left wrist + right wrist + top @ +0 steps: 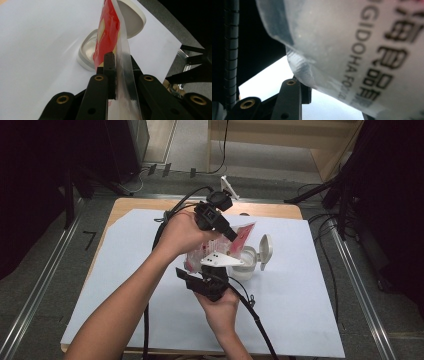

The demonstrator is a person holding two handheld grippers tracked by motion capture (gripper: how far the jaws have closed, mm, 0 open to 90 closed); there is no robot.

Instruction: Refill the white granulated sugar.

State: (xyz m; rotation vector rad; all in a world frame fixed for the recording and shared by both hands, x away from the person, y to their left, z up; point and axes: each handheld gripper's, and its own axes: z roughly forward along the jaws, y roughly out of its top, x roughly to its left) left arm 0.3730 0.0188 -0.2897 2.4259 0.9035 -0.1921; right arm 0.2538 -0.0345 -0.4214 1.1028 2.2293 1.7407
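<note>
- Paper sheet, white, covers the table under both grippers.
- Pouch, red print on clear plastic, hangs in the air between the two sets of jaws, just above the tub.
- Left gripper has its jaws pressed together on the pouch's clear sealed edge, which runs straight up between them.
- Right gripper sits below; the pouch's pale printed side lies against its jaws, but I cannot tell whether they are clamped on it.
- Tub, white, stands beyond the jaws, its hinged lid tipped open.
</note>
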